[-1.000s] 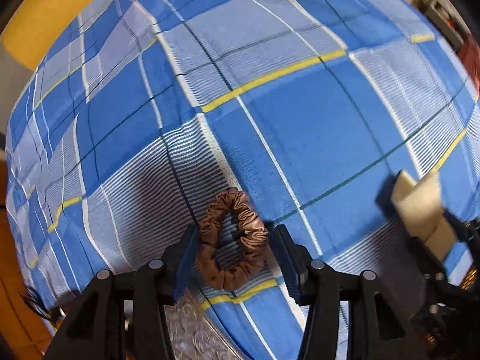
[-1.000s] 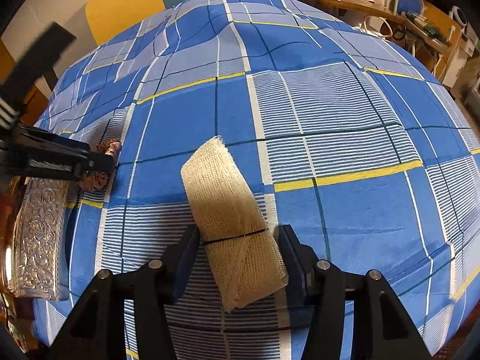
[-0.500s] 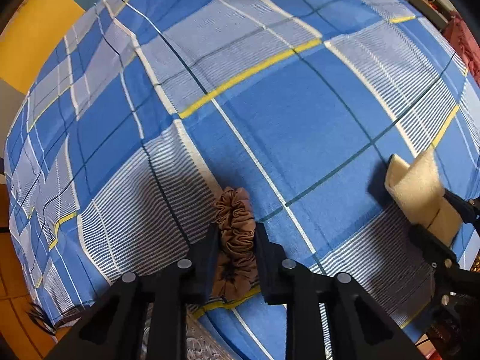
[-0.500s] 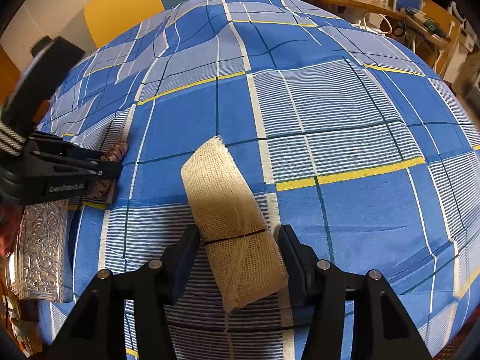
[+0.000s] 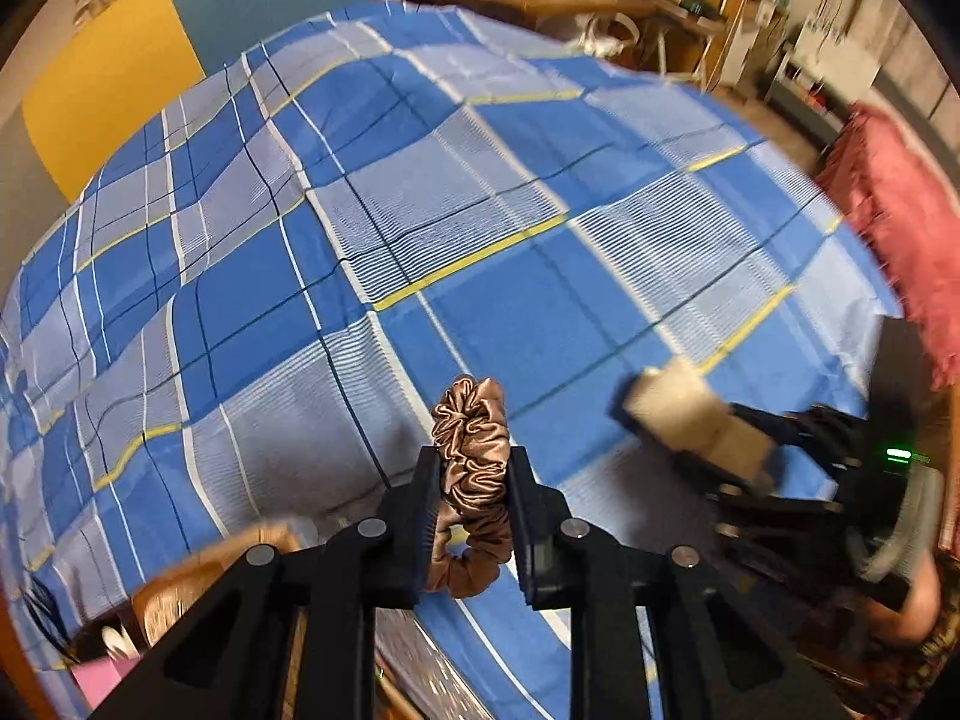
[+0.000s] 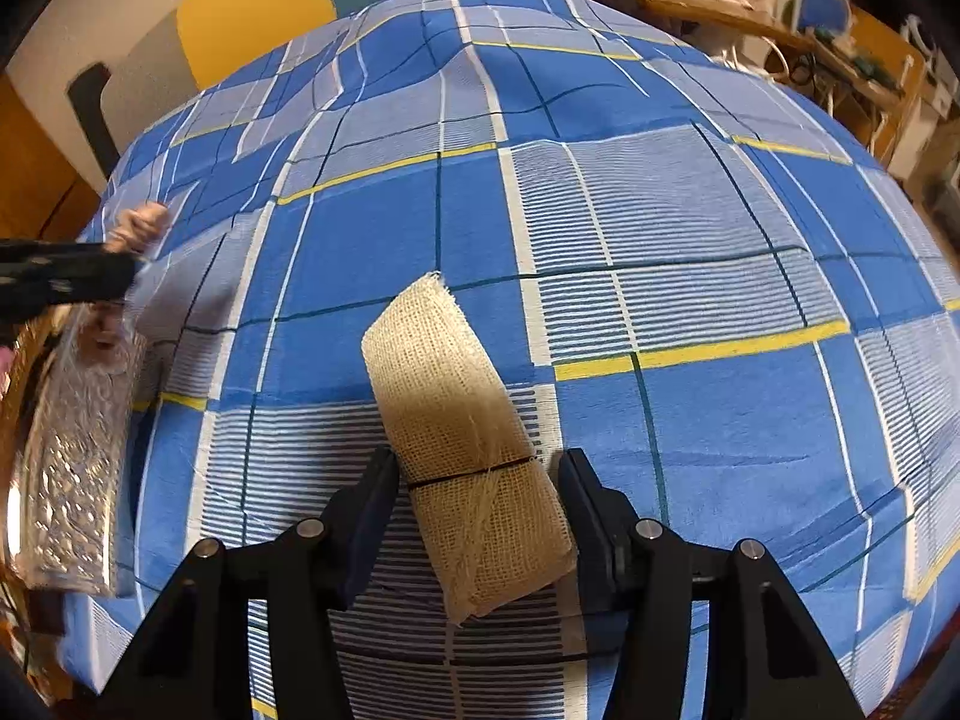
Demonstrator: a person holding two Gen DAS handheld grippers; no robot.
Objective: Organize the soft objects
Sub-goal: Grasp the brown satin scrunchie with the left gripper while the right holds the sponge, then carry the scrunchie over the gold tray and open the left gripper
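Observation:
A brown satin scrunchie (image 5: 471, 420) is pinched between the pads of my left gripper (image 5: 472, 468), which is shut on it and holds it above the blue checked bedsheet (image 5: 540, 300). In the right wrist view the same scrunchie (image 6: 141, 225) shows at the far left, beyond the blurred left gripper (image 6: 120, 267). My right gripper (image 6: 477, 474) is shut on a beige mesh cloth roll (image 6: 444, 384) bound with a black band. The roll's far end sticks out ahead of the fingers. In the left wrist view the roll (image 5: 678, 408) is at the right.
A silver embossed tray (image 6: 72, 480) lies at the bed's left edge, under the left gripper. A red fringed cloth (image 5: 900, 228) hangs at the right. A desk and chair (image 6: 840, 48) stand past the bed's far side. The wide sheet (image 6: 660, 240) lies ahead.
The left gripper's jaws closed on the scrunchie, squeezing it flat, then lifted it off the sheet and tilted up. The right gripper and its mesh roll stayed still.

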